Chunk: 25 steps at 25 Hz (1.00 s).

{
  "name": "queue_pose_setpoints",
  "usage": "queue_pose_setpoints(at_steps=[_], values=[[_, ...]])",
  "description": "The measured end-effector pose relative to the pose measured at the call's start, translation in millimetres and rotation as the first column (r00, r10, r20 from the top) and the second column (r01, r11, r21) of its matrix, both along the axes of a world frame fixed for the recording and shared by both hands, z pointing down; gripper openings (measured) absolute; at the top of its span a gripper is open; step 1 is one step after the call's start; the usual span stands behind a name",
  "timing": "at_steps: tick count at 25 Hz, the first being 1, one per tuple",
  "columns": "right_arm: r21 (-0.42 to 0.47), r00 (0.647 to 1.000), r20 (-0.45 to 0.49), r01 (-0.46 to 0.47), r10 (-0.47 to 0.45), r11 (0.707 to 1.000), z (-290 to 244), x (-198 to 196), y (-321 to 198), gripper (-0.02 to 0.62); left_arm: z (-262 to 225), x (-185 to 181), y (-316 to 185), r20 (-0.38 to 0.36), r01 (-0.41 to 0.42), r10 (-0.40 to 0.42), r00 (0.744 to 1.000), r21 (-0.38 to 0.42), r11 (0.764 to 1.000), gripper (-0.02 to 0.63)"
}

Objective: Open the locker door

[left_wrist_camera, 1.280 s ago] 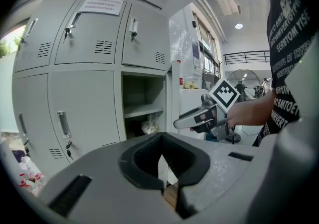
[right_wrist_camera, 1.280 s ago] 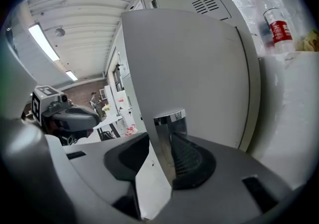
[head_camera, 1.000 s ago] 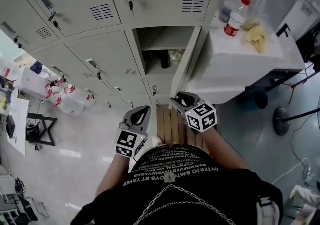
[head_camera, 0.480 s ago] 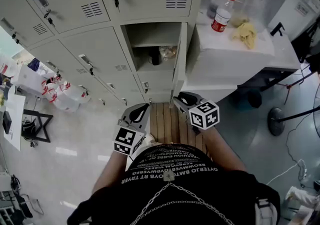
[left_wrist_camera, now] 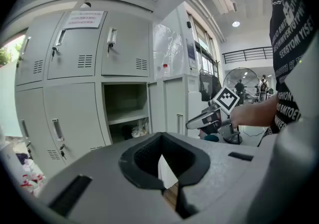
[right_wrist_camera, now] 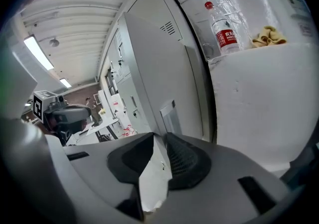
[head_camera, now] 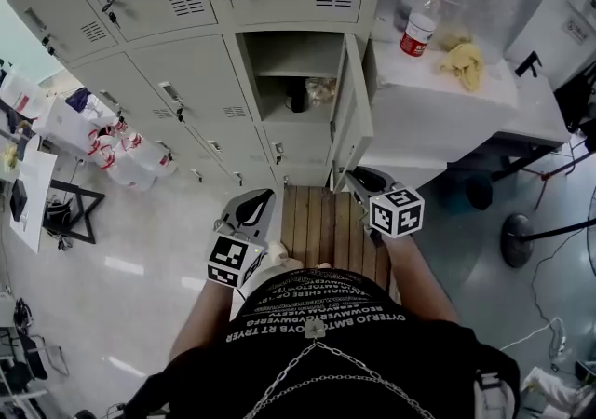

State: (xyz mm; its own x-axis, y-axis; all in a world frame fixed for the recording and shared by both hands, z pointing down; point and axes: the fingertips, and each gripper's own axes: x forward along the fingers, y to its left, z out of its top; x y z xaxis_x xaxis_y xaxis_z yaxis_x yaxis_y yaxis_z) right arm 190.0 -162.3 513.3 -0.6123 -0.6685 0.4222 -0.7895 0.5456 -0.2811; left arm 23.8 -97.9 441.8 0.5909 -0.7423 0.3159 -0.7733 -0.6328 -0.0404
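The grey locker door stands swung out to the right, edge-on in the head view. Its compartment is open, with a dark object and a bag on the lower shelf. My right gripper sits just below the door's lower corner. In the right gripper view the door's outer face and its handle fill the middle. The right gripper is closing its jaws, a narrow gap still between them and nothing pressed by the pads. My left gripper hangs shut and empty near my waist, pointing at the open compartment.
A white cabinet stands right of the door, with a red-capped bottle and a yellow cloth on top. A wooden board lies on the floor before the locker. Bags sit at the left and a stand base at the right.
The door has swung further right, to edge-on. My right gripper has followed it rightward and its jaws have narrowed. The left gripper has barely moved.
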Motion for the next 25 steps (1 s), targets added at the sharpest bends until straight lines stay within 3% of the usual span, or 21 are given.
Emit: queue_pose_setpoints(at_steps=[4, 6, 11, 18, 25], values=[[0.058, 1.0, -0.004, 0.017, -0.017, 0.998, -13, 8, 7, 0.053, -18, -17, 5, 0.022, 0.055, -0.056, 0.998, 0.041, 0.998, 0.0], [0.121, 1.0, -0.025, -0.007, 0.01, 0.993, -28, 20, 15, -0.001, -37, -26, 9, 0.021, 0.09, -0.091, 0.996, 0.075, 0.993, 0.0], [0.254, 0.998, 0.006, -0.064, 0.065, 0.965, -66, 47, 30, -0.003, -68, -40, 26, 0.024, 0.166, -0.17, 0.985, 0.123, 0.978, 0.0], [0.291, 1.0, 0.02, -0.017, 0.011, 0.957, -91, 36, 30, -0.003, -73, -29, 26, -0.013, 0.175, -0.175, 0.984, 0.12, 0.977, 0.0], [0.257, 1.0, 0.02, -0.011, 0.006, 0.966, -78, 34, 20, -0.003, -55, -16, 14, -0.039, 0.142, -0.139, 0.989, 0.077, 0.987, 0.0]])
